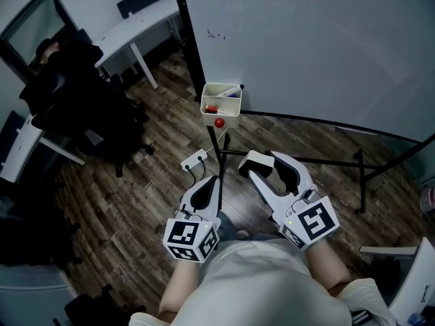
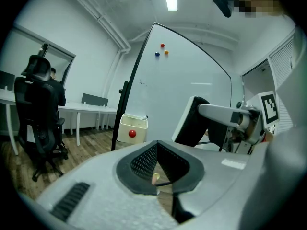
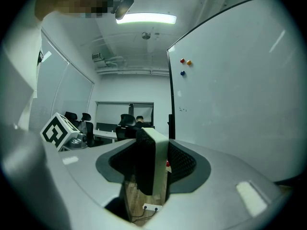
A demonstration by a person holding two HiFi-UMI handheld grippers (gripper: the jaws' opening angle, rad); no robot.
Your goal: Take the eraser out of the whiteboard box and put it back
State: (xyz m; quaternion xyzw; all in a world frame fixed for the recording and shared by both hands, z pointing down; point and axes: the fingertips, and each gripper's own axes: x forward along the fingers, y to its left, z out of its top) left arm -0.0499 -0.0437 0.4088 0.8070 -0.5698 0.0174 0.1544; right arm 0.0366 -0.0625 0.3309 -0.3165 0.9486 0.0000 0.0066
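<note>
A cream whiteboard box [image 1: 229, 111] with a red magnet on its front hangs at the whiteboard's lower left corner, and markers lie inside it. My right gripper [image 1: 265, 164] is shut on the eraser [image 1: 255, 160], a white block with black felt, held level and well short of the box. The right gripper view shows the eraser [image 3: 159, 163] upright between the pads and hiding most of the box. My left gripper [image 1: 210, 180] hangs beside it, shut with nothing in it. The left gripper view shows the box [image 2: 130, 127] ahead and the eraser [image 2: 191, 122] at right.
The whiteboard [image 1: 319, 46] stands on a black frame with floor legs [image 1: 326, 160]. A white power strip [image 1: 194, 159] lies on the wooden floor below the box. A black office chair [image 1: 88, 117] and white desks [image 1: 129, 32] are at left, where a person sits.
</note>
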